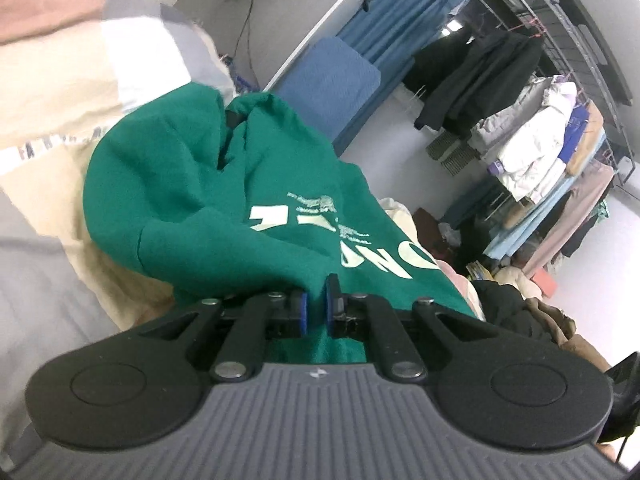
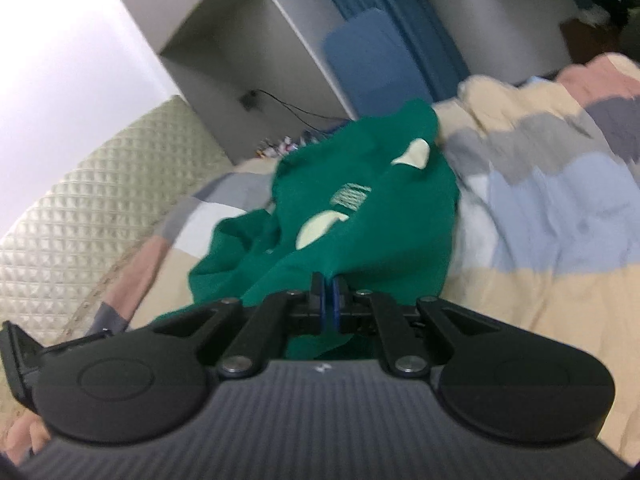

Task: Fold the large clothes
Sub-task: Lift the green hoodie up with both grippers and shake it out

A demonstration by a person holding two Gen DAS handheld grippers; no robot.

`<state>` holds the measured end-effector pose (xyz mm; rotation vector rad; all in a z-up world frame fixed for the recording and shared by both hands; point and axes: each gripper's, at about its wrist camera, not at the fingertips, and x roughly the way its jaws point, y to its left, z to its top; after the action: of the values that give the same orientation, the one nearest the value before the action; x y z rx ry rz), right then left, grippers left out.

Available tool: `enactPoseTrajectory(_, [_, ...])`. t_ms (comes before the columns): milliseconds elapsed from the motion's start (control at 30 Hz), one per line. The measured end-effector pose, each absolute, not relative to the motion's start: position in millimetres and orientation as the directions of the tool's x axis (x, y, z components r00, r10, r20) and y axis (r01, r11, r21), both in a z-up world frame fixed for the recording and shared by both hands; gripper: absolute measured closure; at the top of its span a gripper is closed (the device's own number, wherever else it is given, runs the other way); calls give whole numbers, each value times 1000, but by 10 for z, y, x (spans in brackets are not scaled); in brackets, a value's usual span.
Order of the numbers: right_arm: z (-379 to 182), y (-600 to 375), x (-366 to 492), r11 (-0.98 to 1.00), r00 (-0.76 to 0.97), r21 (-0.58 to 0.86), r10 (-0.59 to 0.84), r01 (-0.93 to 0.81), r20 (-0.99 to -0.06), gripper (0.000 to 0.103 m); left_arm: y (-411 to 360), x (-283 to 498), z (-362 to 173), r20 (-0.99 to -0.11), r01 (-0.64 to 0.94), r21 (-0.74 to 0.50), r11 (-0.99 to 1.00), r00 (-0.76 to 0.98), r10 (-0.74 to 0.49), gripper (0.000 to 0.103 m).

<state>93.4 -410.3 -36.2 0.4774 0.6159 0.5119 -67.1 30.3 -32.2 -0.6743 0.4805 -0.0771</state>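
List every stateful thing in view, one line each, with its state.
Green sweatshirt: crumpled on the bed, unfolded, pinched at two places.
Left claw: shut on the green sweatshirt.
Right claw: shut on the green sweatshirt.
Patchwork quilt: spread over the bed, rumpled.
Clothes rack: loaded with hanging garments.

- A bed with a patchwork quilt [image 2: 540, 208] in beige, grey, pale blue and pink fills the near ground.
- A quilted cream headboard [image 2: 80, 208] stands at the left.
- Blue curtains [image 1: 384, 12] hang along the far grey wall [image 2: 224, 80].
- A clothes rack [image 1: 536, 136] crowded with coats stands at the right.
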Motion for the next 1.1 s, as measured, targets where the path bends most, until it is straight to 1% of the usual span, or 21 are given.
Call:
enactPoseTrajectory(67, [-420, -4139, 922, 765, 693, 585, 576, -269, -434, 94, 389, -607, -330, -407, -82, -643, 761, 879, -249, 75])
enactPoseTrajectory(100, [-439, -4126, 929, 761, 690, 595, 577, -259, -436, 93, 476, -517, -340, -409, -87, -658, 748, 875, -258, 52])
enactPoseTrajectory(133, [-453, -4117, 924, 757, 690, 603, 577, -252, -436, 93, 552, -419, -364, -409, -92, -674, 733, 873, -267, 43])
enactPoseTrajectory(167, [-464, -4113, 899, 755, 690, 608, 576, -245, -438, 93, 632, -254, -342, -399, -88, -693, 715, 873, -280, 42])
enactPoseTrajectory(200, [-461, -4112, 885, 753, 689, 613, 576, -238, -440, 92, 666, -223, -345, -398, -89, -706, 703, 871, -289, 38])
enactPoseTrajectory(233, [-460, -4104, 878, 750, 687, 620, 577, -230, -442, 90, 717, -149, -348, -401, -97, -718, 689, 867, -296, 30])
enactPoseTrajectory(267, [-468, -4112, 884, 743, 683, 632, 580, -220, -445, 78, 741, -123, -367, -404, -106, -730, 675, 863, -302, 27])
enactPoseTrajectory(300, [-485, -4120, 881, 729, 677, 651, 590, -212, -440, 55, 768, -71, -387, -402, -111, -743, 660, 862, -308, 25])
enactPoseTrajectory(367, [-526, -4133, 856, 686, 668, 699, 618, -201, -414, 31, 812, -14, -450, -402, -124, -766, 631, 858, -321, 23])
enactPoseTrajectory(400, [-549, -4131, 860, 671, 663, 715, 627, -194, -409, 29, 840, 25, -486, -403, -129, -777, 616, 854, -329, 23])
enactPoseTrajectory(600, [-776, -4026, 1013, 605, 611, 785, 674, -134, -415, 29, 866, 185, -642, -422, -171, -802, 573, 841, -339, 23])
enactPoseTrajectory(667, [-847, -4003, 1104, 580, 608, 807, 681, -110, -407, 29, 859, 241, -666, -446, -192, -791, 581, 830, -333, 23])
enactPoseTrajectory(767, [-891, -3935, 1309, 539, 578, 836, 717, -104, -390, 30, 838, 319, -672, -456, -192, -778, 598, 828, -327, 23])
enactPoseTrajectory(833, [-889, -3889, 1415, 536, 579, 837, 719, -111, -384, 33, 819, 372, -693, -468, -198, -768, 609, 823, -322, 23])
enactPoseTrajectory(867, [-888, -3867, 1463, 543, 578, 832, 719, -118, -387, 40, 813, 389, -708, -477, -205, -758, 619, 822, -312, 23])
enactPoseTrajectory(900, [-884, -3857, 1495, 551, 576, 825, 716, -122, -393, 50, 803, 415, -726, -486, -211, -747, 631, 820, -301, 23])
enactPoseTrajectory(933, [-886, -3856, 1524, 562, 579, 818, 710, -123, -401, 56, 797, 441, -737, -494, -216, -740, 637, 817, -297, 23])
enactPoseTrajectory(967, [-893, -3865, 1541, 571, 582, 811, 704, -123, -408, 66, 802, 467, -759, -495, -217, -740, 637, 816, -298, 23])
enactPoseTrajectory(1000, [-903, -3886, 1552, 572, 581, 811, 704, -124, -408, 72, 807, 496, -783, -493, -217, -746, 630, 815, -304, 22])
enactPoseTrajectory(1100, [-945, -3941, 1556, 570, 589, 812, 702, -127, -401, 76, 835, 591, -869, -481, -217, -771, 598, 815, -324, 22])
